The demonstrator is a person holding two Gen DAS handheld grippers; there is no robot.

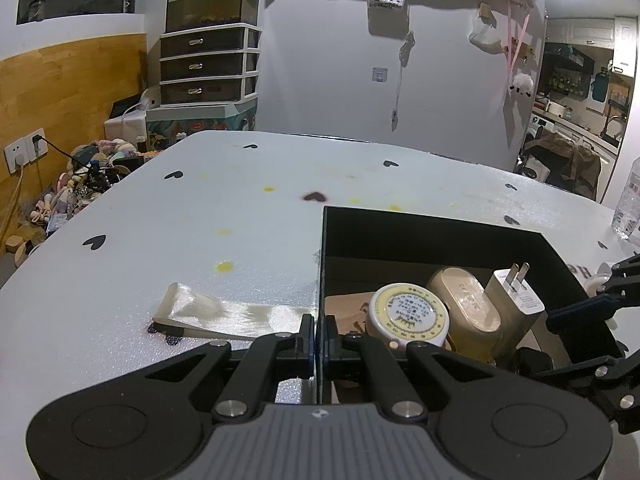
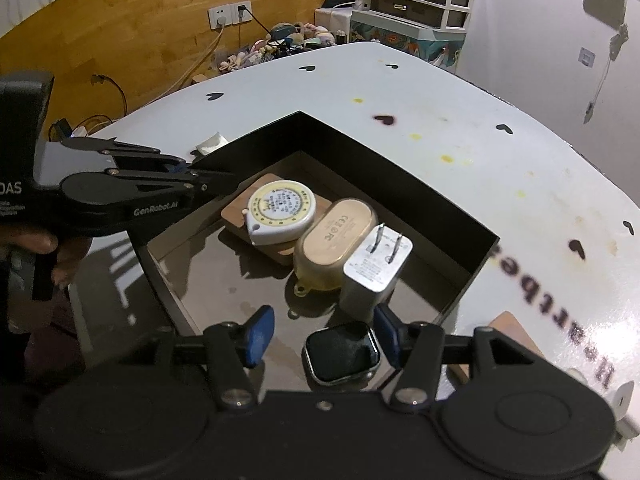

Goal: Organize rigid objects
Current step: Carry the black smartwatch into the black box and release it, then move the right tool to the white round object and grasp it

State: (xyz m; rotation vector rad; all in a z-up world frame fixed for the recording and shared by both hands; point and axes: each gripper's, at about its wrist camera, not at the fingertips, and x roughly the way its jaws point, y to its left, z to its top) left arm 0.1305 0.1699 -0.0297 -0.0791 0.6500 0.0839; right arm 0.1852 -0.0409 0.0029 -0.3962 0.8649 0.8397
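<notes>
A black open box (image 2: pixel 400 168) stands on the white table (image 2: pixel 460 92). Inside lie a round white tape measure (image 2: pixel 280 208) on a wooden block (image 2: pixel 236 216), a beige oval case (image 2: pixel 336 236), a white plug adapter (image 2: pixel 376 264) and a dark smartwatch (image 2: pixel 340 352). My left gripper (image 1: pixel 319 338) is shut on the box's left wall (image 1: pixel 322 264); it also shows in the right wrist view (image 2: pixel 200 174). My right gripper (image 2: pixel 324 338) is open, above the smartwatch inside the box, fingers on either side of it without touching.
A folded shiny ribbon (image 1: pixel 224 314) lies on the table left of the box. A wooden piece (image 2: pixel 516 332) sits right of the box. A water bottle (image 1: pixel 630 204) stands at the right edge. Drawers (image 1: pixel 208 64) and clutter lie beyond the table.
</notes>
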